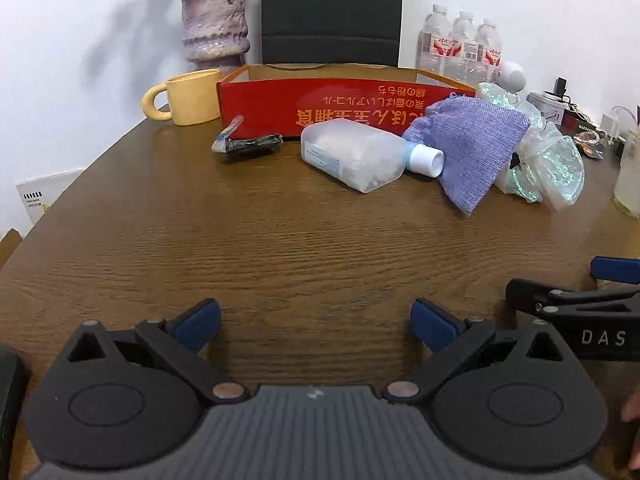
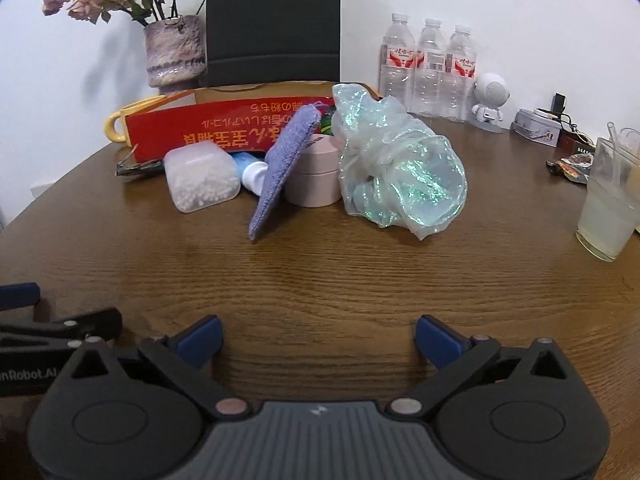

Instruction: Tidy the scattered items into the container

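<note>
Two legible marks: "DAS" on right gripper point(image 1: 600, 280), "nRobot.AI" on left gripper point(image 2: 24, 320).

"DAS" is printed in white on the right gripper point(image 1: 612, 276), and "nRobot.AI" on the left gripper point(image 2: 18, 294). Upside-down yellow Japanese lettering is printed on the red box point(image 1: 280, 104), not really readable. Labels on the water bottles point(image 2: 430, 60) are too blurry.
</note>
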{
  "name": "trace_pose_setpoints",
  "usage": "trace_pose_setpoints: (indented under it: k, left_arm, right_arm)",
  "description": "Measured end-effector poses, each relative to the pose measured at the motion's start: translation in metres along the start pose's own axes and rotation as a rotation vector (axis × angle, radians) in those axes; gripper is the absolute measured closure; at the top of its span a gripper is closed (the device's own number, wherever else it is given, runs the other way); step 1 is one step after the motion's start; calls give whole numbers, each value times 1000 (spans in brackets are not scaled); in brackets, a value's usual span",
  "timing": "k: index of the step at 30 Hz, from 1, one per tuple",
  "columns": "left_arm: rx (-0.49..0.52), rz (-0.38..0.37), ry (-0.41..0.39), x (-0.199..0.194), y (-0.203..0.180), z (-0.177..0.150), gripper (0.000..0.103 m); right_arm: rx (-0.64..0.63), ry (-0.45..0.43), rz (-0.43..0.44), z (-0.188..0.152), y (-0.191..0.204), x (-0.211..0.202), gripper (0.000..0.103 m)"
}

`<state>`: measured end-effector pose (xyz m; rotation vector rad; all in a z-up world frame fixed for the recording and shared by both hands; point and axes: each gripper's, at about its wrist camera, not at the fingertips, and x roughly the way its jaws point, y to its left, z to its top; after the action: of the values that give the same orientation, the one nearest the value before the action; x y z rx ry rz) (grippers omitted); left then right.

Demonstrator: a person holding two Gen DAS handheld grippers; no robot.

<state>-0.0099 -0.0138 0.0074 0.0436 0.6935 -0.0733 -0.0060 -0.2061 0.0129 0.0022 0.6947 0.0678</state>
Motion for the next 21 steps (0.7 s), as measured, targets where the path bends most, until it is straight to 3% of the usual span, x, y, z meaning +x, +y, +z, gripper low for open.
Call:
trace_pose_setpoints:
  k: [21]
  left_arm:
    - [-1,-1,1,1,0,2,0]
  right_arm:
    - [-7,0,12,-2,0,-3,0]
